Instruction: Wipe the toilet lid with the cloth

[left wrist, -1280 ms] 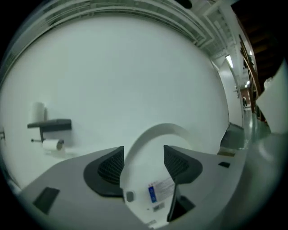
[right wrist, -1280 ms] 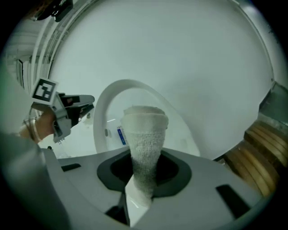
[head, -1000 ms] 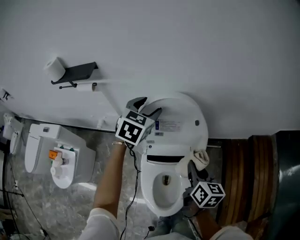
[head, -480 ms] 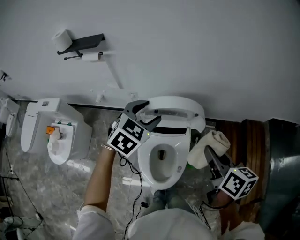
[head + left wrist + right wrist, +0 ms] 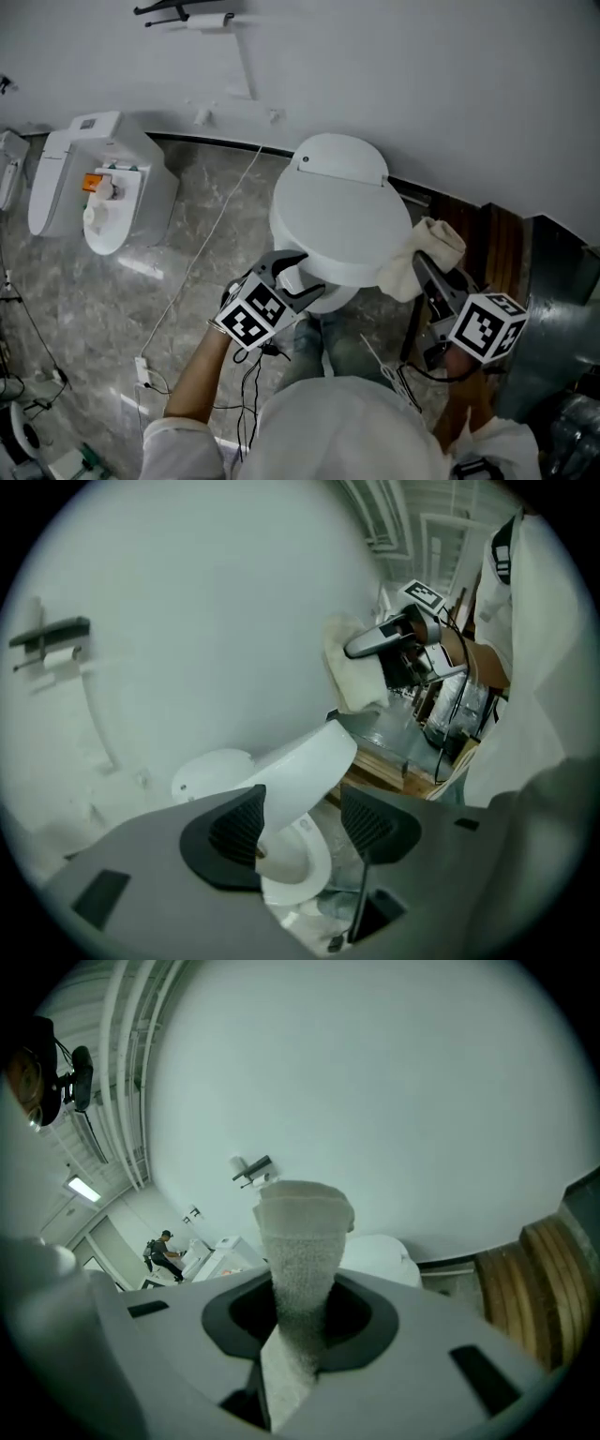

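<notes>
White plastic toilet lid (image 5: 342,211) sits over the bowl in head view, hinge end toward the wall (image 5: 450,84). In left gripper view the lid is tilted, its front edge off the bowl (image 5: 298,866), and the bowl opening shows beneath.

Left gripper (image 5: 292,274): at the lid's front edge, jaws apart w/ a moderate gap. The lid edge runs between them, close against one pad (image 5: 234,829) and clear of the other. Not clamped. Its marker cube (image 5: 251,317) faces up toward the head camera.

Right gripper (image 5: 422,267): jaws closed on the cloth (image 5: 420,255). Cloth is cream terry, bunched, pinched at mid-length. The upper part stands out past the jaw tips w/ a folded top, and the lower part trails back between the jaws. In head view it is at the lid's right side, level w/ the front half. Cannot tell if cloth and lid are touching or just beside each other. Left gripper view puts the cloth higher than the lid's raised edge.

Surroundings:
- Grey marbled floor (image 5: 112,309), w/ a white cable (image 5: 202,253) running across it.
- Second white toilet unit (image 5: 98,178) well to the left, w/ an orange item (image 5: 91,183) on top.
- Paper holder (image 5: 187,13) on the wall above.
- Wood panel (image 5: 487,244) to the right, behind the cloth.
- Right gripper view: a person (image 5: 165,1252) far off, small, detail not legible.
</notes>
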The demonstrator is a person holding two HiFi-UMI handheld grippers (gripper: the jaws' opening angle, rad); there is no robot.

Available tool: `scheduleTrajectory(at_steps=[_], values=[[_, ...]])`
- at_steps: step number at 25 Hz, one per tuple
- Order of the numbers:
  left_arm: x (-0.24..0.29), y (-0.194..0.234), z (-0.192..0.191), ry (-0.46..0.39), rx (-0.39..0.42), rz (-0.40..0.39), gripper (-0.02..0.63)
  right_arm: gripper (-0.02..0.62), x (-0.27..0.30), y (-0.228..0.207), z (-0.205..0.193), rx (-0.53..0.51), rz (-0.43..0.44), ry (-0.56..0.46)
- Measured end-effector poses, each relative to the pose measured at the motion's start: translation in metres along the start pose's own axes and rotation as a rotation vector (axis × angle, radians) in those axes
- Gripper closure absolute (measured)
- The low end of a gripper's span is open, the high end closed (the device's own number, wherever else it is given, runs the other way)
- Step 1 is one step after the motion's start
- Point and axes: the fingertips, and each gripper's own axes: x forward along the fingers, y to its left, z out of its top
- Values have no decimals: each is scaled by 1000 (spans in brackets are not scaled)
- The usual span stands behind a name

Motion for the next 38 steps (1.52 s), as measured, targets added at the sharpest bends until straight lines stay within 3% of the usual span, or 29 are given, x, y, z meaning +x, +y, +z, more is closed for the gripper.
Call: scheduleTrajectory(at_steps=[6, 10, 15, 20, 26, 38], values=[[10, -28, -77, 19, -256, -2, 334, 508, 42, -8, -59, -102, -64, 116], [24, -36, -121, -3, -413, 20, 346, 508, 63, -17, -120, -74, -74, 220], [53, -41, -192, 54, -553, 83, 394, 508, 84, -41, -184, -55, -102, 306], [92, -52, -276, 76, -608, 144, 396, 508, 126, -63, -256, -62, -129, 324], [141, -47, -351, 124, -543, 128, 399, 508, 174, -85, -328, -5, -138, 343], [171, -34, -400, 195, -518, 131, 400, 508, 203, -122, -353, 30, -170, 329]])
